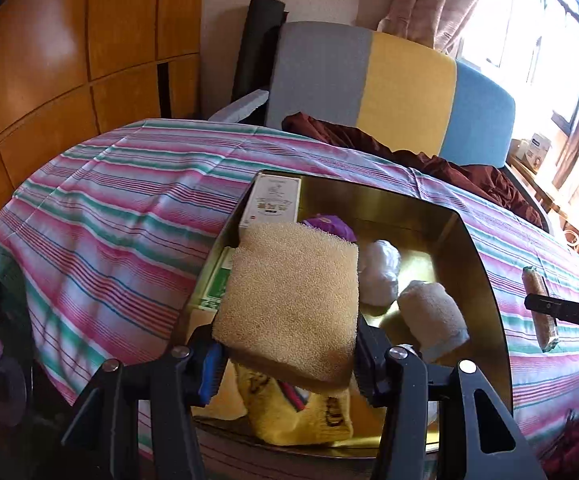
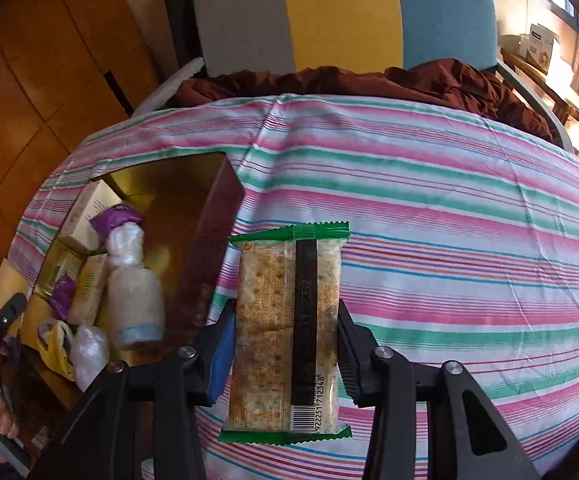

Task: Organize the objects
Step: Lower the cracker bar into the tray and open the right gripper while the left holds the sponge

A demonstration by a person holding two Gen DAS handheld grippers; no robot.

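The left tongs (image 1: 289, 356) are squeezed on a fuzzy tan sponge (image 1: 289, 300), with one finger on each side of it. The sponge hangs over a gold tray (image 1: 485, 280), right in front of the tongs. Under the sponge and close to the tongs lies a yellow cloth (image 1: 301, 420) with dark letters. Past the sponge, farther from the tongs, stand a white box (image 1: 271, 200) and a purple wrapper (image 1: 329, 226). To the right of the sponge sit a white plastic wad (image 1: 381, 276) and a rolled white towel (image 1: 433, 316). The right tongs (image 2: 285, 344) are squeezed on a cracker pack (image 2: 285, 332) with green ends, one finger pressing each long side. The pack is up off the striped cloth (image 2: 449, 220), which spreads out under and beyond these tongs. The gold tray is to the left of the right tongs. Far behind both tongs is a chair back (image 1: 405, 96) in grey, yellow and blue.
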